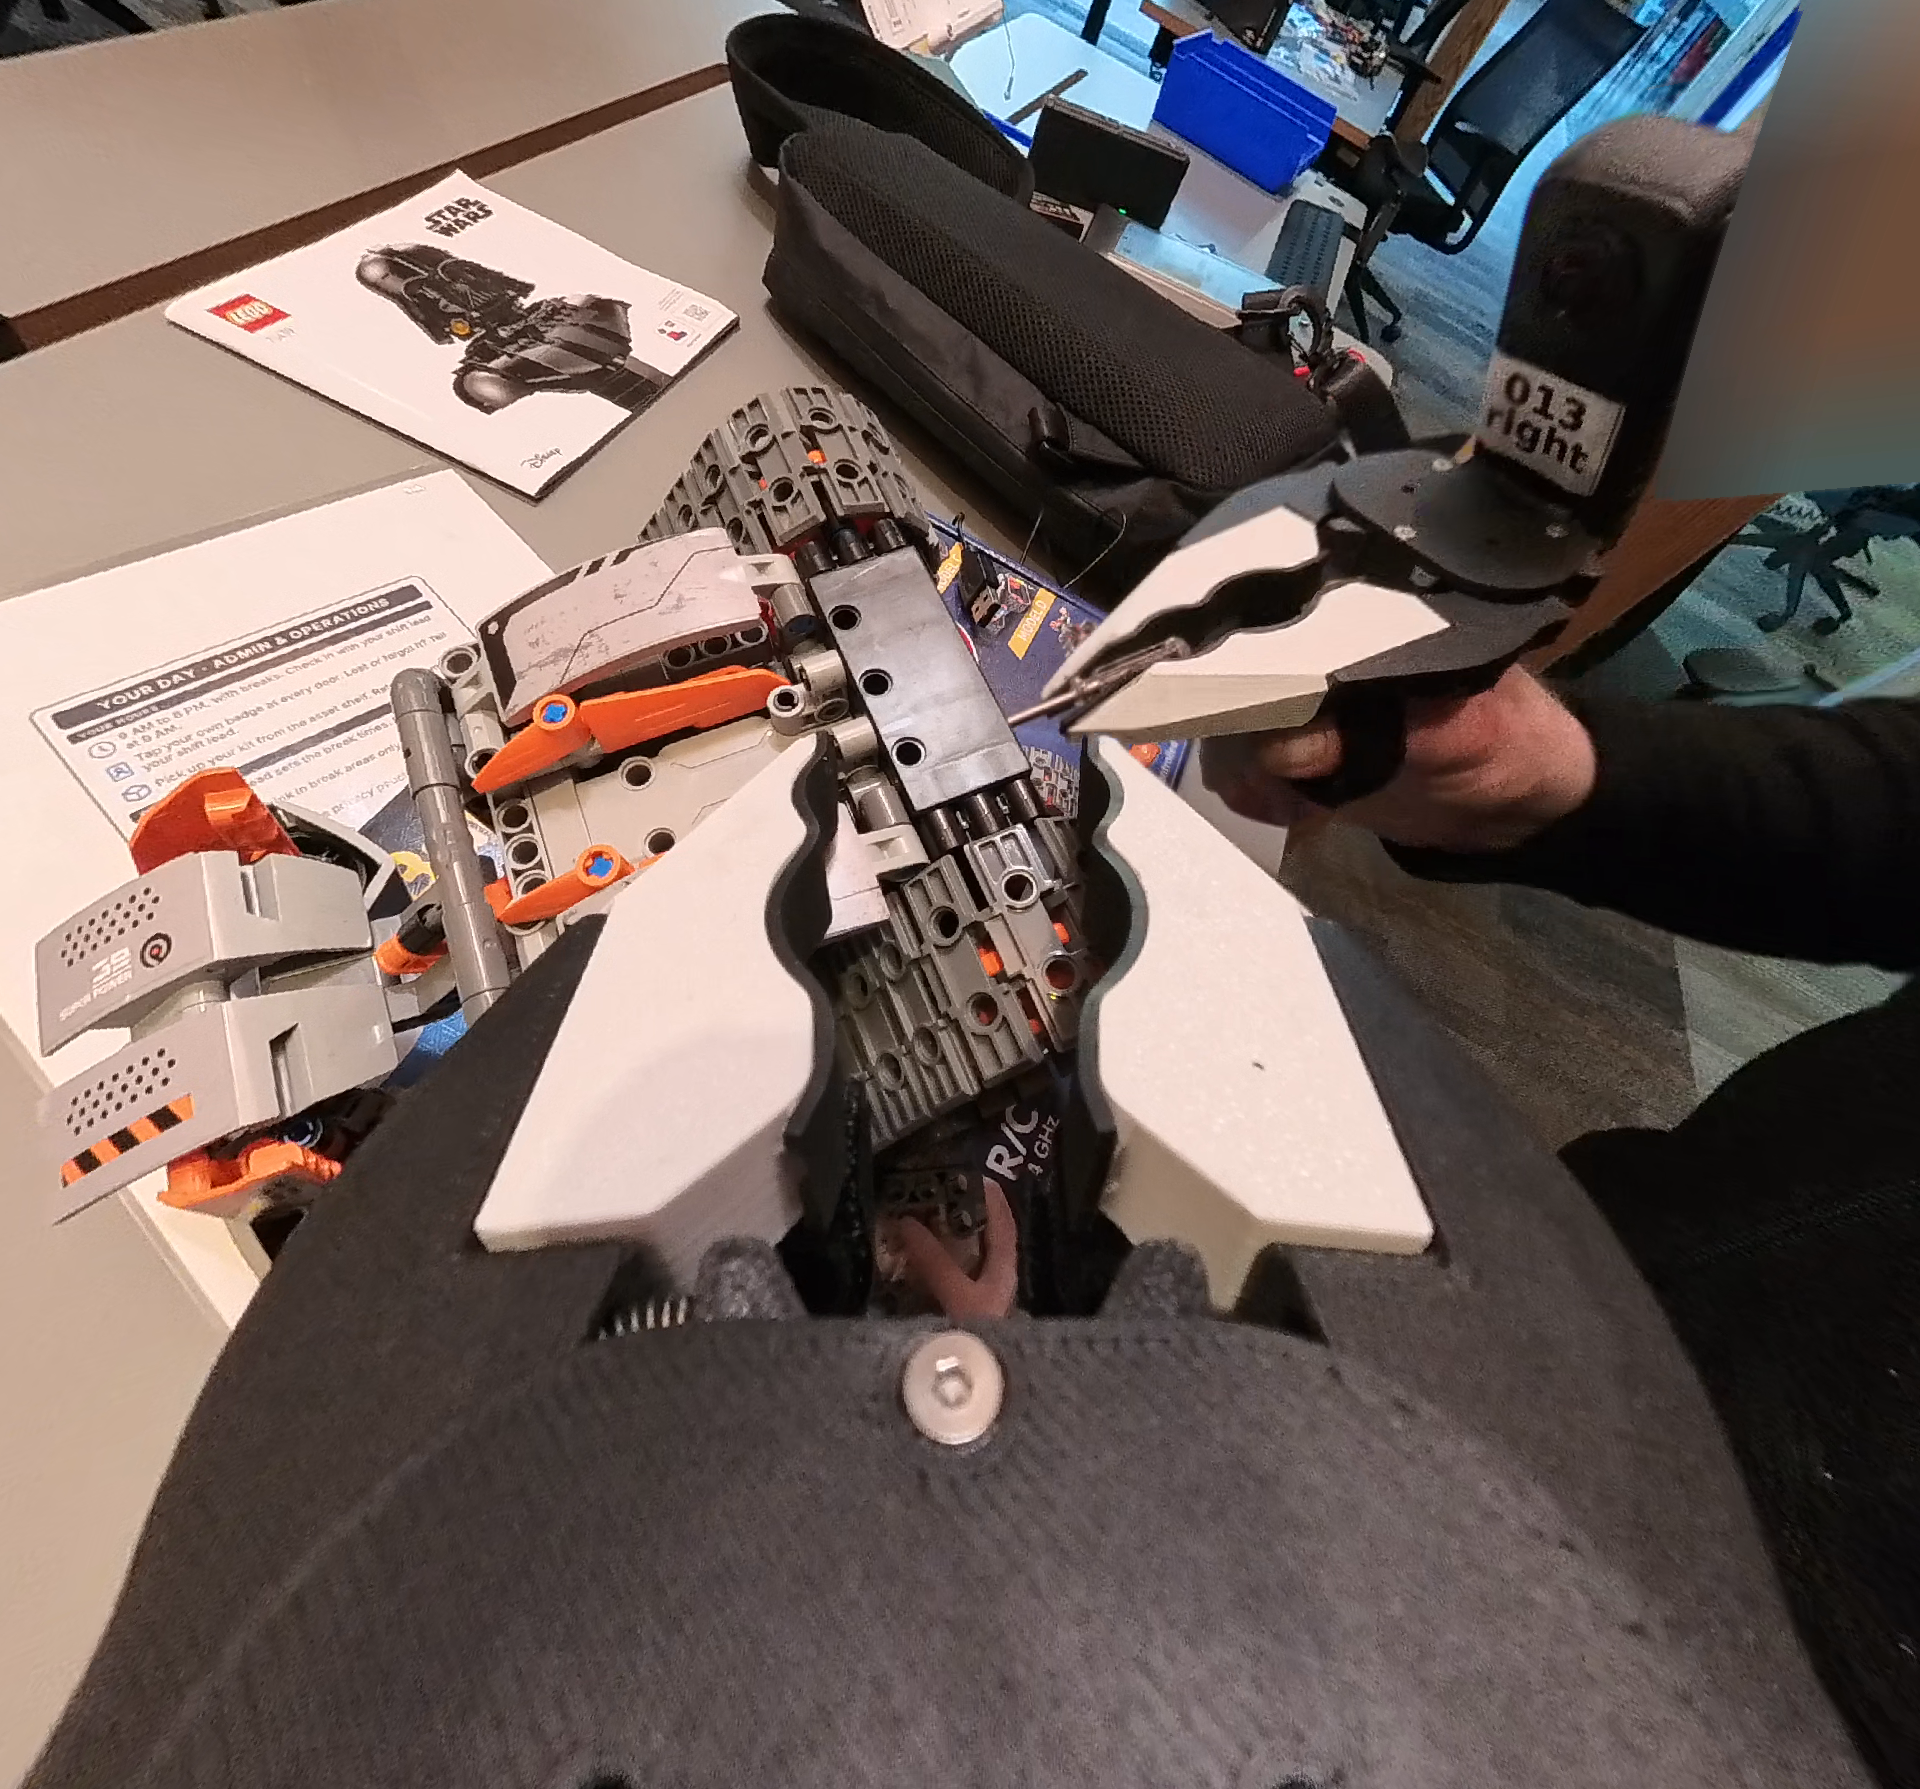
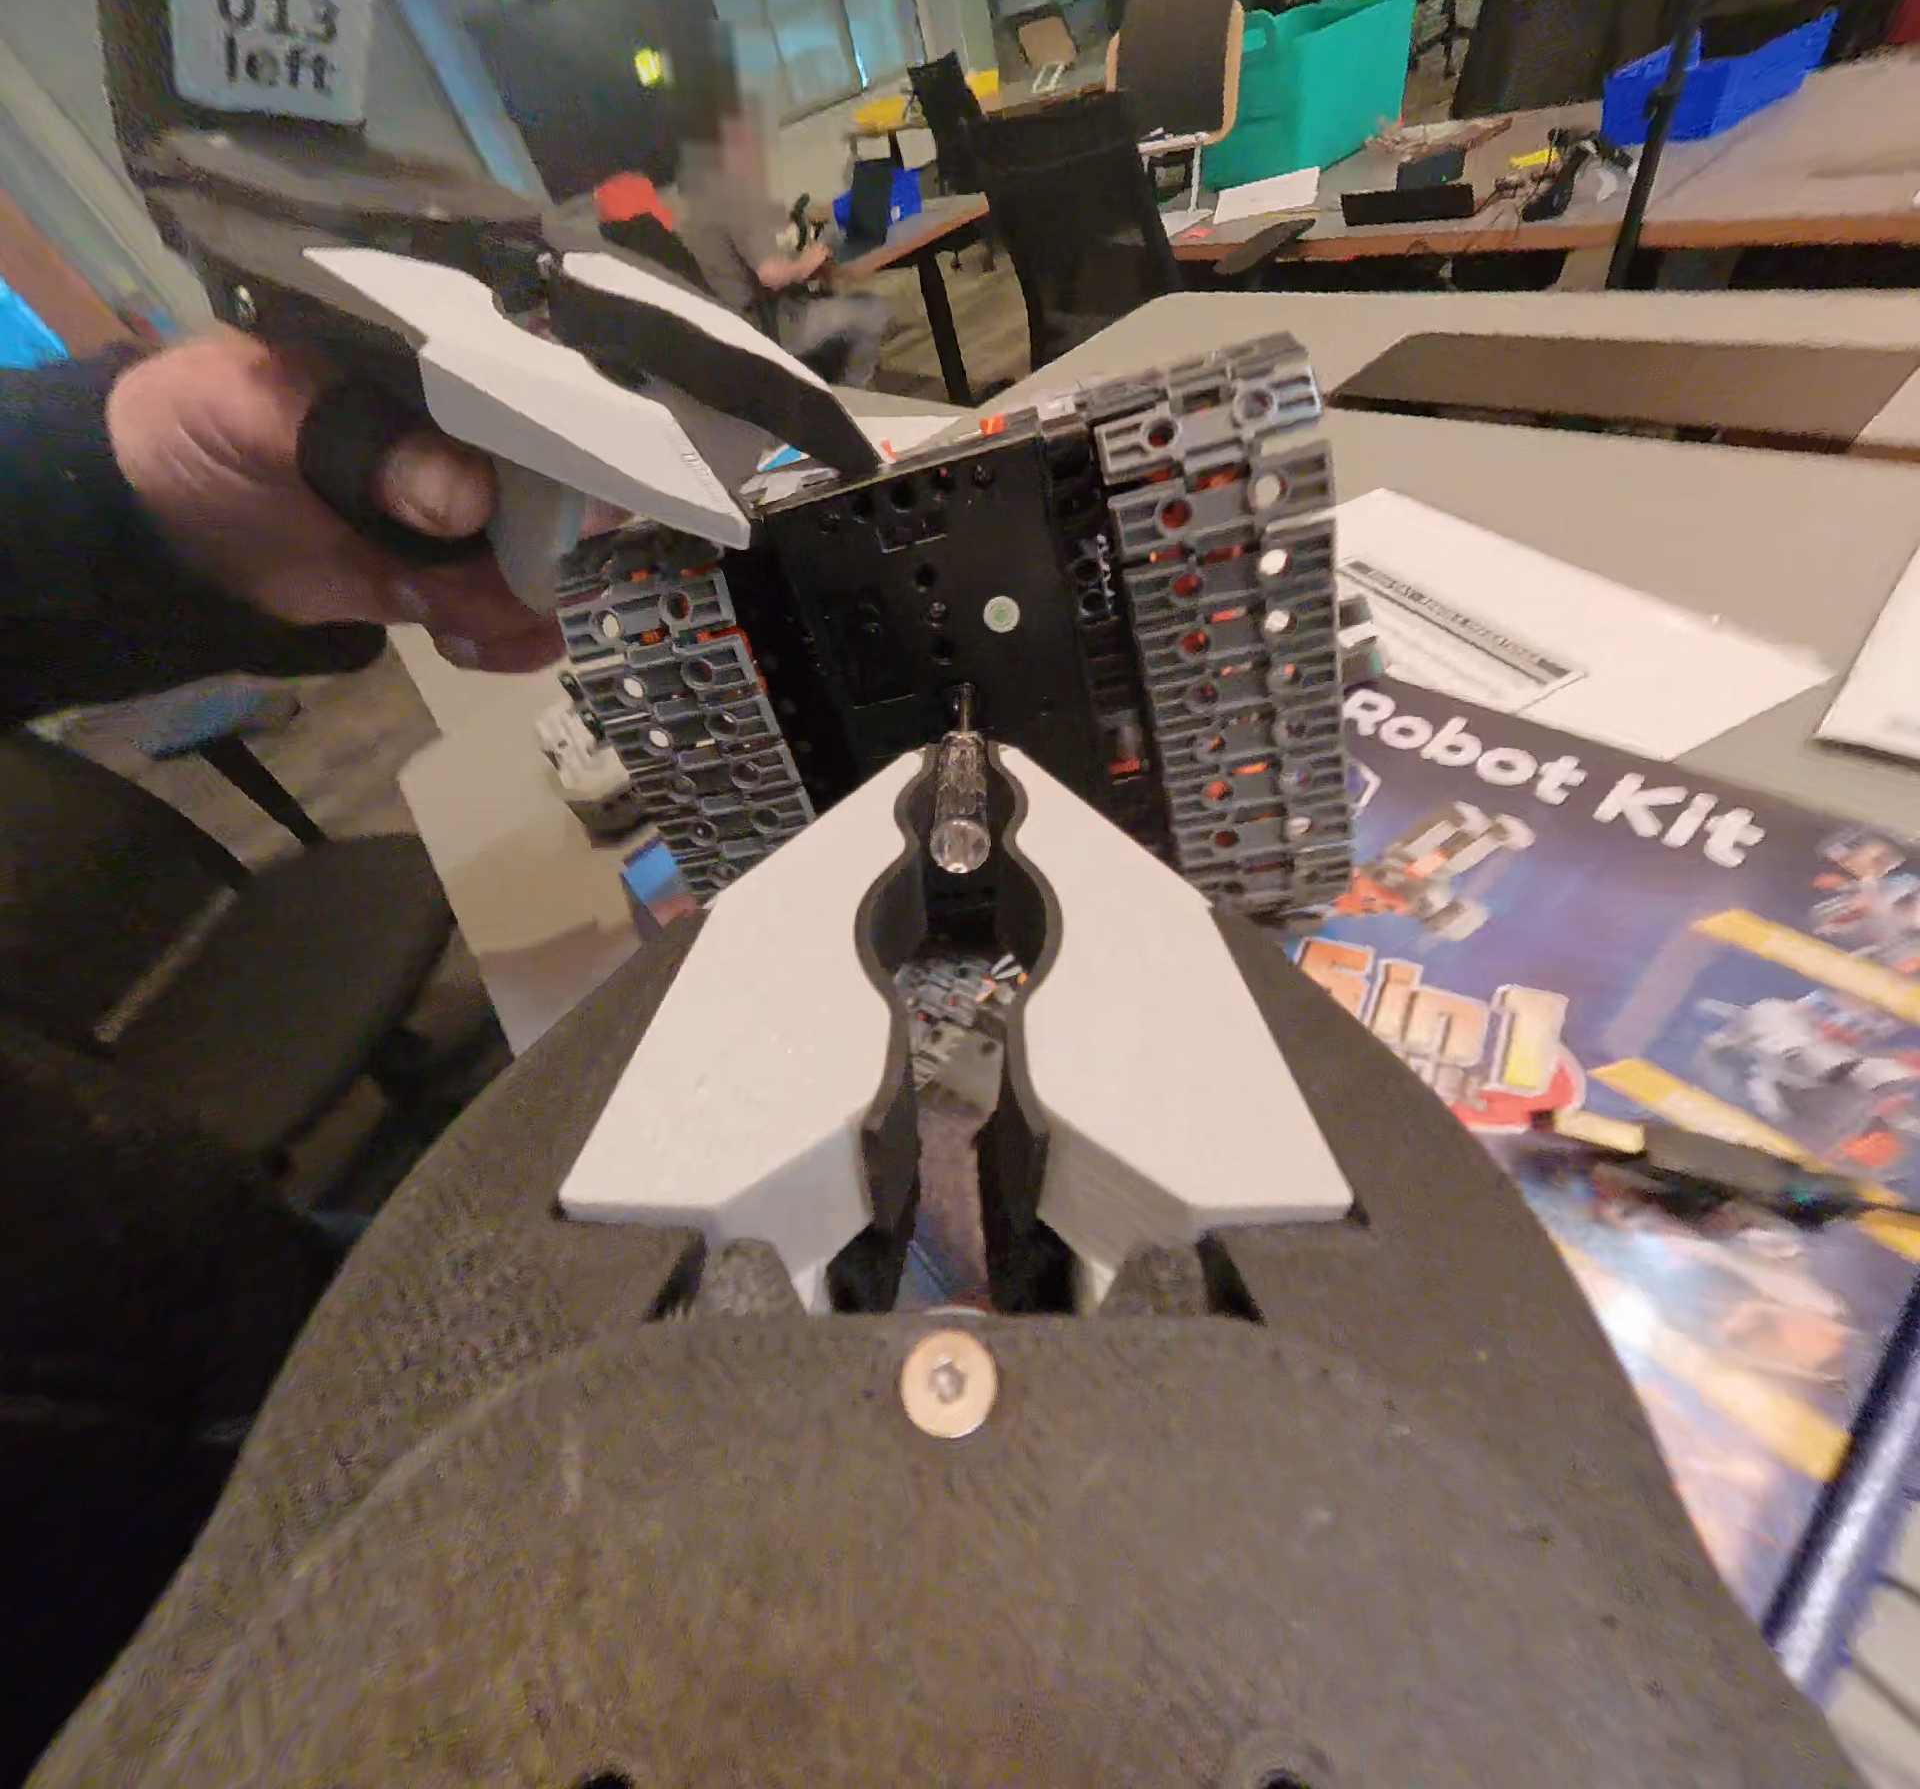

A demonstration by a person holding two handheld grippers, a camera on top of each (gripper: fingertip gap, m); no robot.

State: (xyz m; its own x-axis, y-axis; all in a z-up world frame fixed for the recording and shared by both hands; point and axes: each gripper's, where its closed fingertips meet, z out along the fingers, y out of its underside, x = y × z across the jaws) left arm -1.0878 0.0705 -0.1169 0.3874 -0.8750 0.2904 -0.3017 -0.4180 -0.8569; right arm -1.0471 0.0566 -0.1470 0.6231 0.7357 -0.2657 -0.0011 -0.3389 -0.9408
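Note:
A grey, black and orange brick-built tracked robot model (image 1: 883, 700) stands tipped on its side on the table edge, its black underside (image 2: 914, 596) facing the right wrist view. My left gripper (image 1: 956, 752) straddles the model's track and black block and is closed on it. It shows in the right wrist view (image 2: 810, 492) gripping the model's top edge. My right gripper (image 2: 961, 752) is shut on a small clear-handled screwdriver (image 2: 958, 804). The screwdriver tip touches the black underside. In the left wrist view the right gripper (image 1: 1070, 700) comes in from the right.
A black bag (image 1: 1039, 316), a white booklet (image 1: 457, 326) and a printed sheet (image 1: 260, 679) lie on the grey table (image 1: 312, 108). A colourful kit box (image 2: 1610, 1012) lies under the model. A person (image 2: 748, 222) sits far back among desks, chairs and bins. Some 6 cm of space lies between my two pairs of fingers.

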